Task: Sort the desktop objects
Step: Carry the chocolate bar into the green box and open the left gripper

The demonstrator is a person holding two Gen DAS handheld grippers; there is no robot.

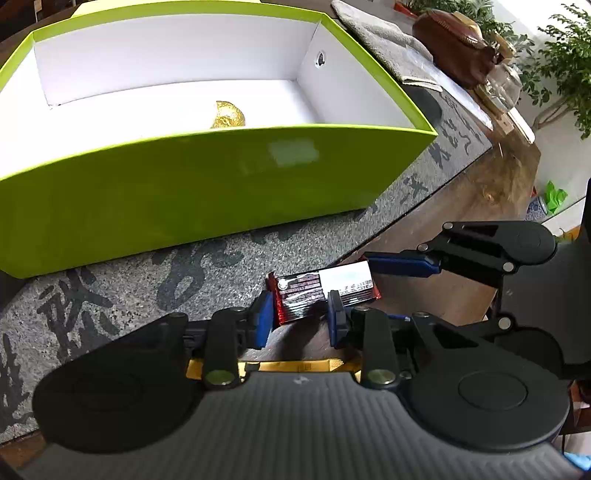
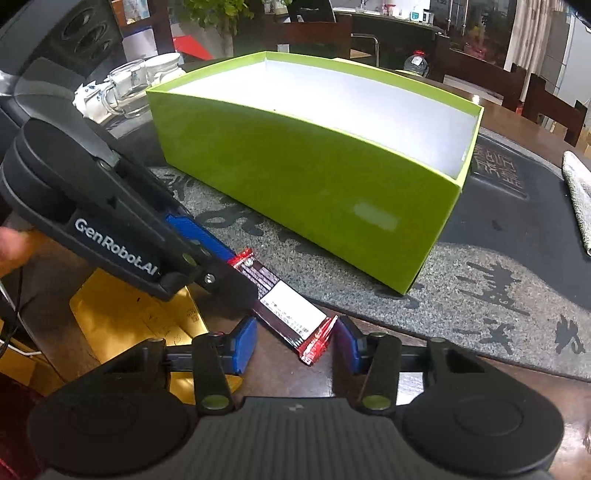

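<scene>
both tools meet over a red snack bar on the desk before the green box. left tool clamps its one end; right tool is loose around the other, its right pad touching the crimp.

Grey towel, glass cups, potted plant.

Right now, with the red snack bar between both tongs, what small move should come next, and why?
Probably close the right tongs on the snack bar: its crimped end lies between them with a gap on one side, while the left tongs pinch its other end.
</scene>
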